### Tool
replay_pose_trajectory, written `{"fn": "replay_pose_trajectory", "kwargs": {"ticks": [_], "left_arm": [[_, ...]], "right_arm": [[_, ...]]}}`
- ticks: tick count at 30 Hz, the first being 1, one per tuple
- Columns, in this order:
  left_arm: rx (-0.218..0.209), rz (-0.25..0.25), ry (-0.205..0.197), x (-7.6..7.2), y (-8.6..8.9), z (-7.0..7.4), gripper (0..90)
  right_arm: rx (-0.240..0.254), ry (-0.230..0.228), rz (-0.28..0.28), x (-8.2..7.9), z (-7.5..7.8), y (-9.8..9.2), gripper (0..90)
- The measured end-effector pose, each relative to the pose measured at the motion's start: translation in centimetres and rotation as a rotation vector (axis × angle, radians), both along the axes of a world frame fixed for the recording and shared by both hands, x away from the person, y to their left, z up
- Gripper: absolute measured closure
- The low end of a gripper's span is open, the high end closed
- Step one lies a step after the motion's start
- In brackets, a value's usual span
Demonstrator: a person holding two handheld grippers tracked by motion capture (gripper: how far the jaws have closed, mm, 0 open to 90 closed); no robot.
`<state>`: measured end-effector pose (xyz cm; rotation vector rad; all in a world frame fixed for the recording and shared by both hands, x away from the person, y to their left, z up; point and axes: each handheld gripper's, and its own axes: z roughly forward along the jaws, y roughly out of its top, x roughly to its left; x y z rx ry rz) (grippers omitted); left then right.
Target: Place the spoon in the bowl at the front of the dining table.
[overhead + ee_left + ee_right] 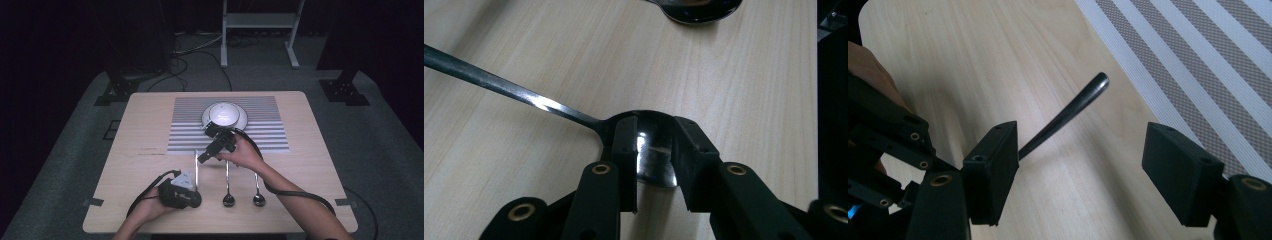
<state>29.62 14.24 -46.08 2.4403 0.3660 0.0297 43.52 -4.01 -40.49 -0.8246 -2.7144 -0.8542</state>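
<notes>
At the near left of the wooden table [150, 130], the left gripper [181, 192] rests low over the bowl end of the leftmost spoon [196, 167]. In the left gripper view its two black jaws stand close together, clamped on either side of the spoon's dark bowl [651, 150], with the handle running off to the upper left across the wood. Another spoon's bowl [696, 11] lies at the top edge of that view.

In the high view, two more spoons [228, 187] [258, 187] lie side by side to the right, handles pointing toward the striped mat [265, 125], where a white covered dish [224, 116] sits.

The right gripper [206, 156] hovers over the far end of the leftmost spoon's handle. In the right gripper view its jaws stand wide apart; the handle tip [1088, 95] lies on the table between them, nearer the left jaw, touching neither.
</notes>
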Motion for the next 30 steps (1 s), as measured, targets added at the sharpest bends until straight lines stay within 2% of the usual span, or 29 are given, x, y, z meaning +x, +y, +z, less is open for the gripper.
{"fn": "replay_pose_trajectory", "kwargs": {"ticks": [10, 17, 22, 26, 30], "left_arm": [[0.009, -0.006, -0.011, 0.0, 0.0, 0.0, 72.2], [0.009, -0.006, -0.012, 0.0, 0.0, 0.0, 72.2], [0.009, -0.007, -0.014, 0.0, -0.1, 0.0, 72.2], [0.008, -0.006, -0.015, 0.0, 0.0, 0.0, 72.2], [0.006, -0.002, -0.015, 0.0, 0.0, 0.0, 71.4]], "right_arm": [[-0.009, 0.009, 0.022, 0.3, -0.8, 1.8, 31.7], [-0.014, 0.03, 0.014, 0.7, -1.5, 2.6, 37.9], [-0.016, 0.04, 0.004, 1.0, -2.1, 2.9, 43.4], [-0.018, 0.041, -0.001, 1.2, -2.3, 3.1, 54.9], [-0.019, 0.053, -0.006, 1.4, -2.5, 3.2, 61.7]]}}
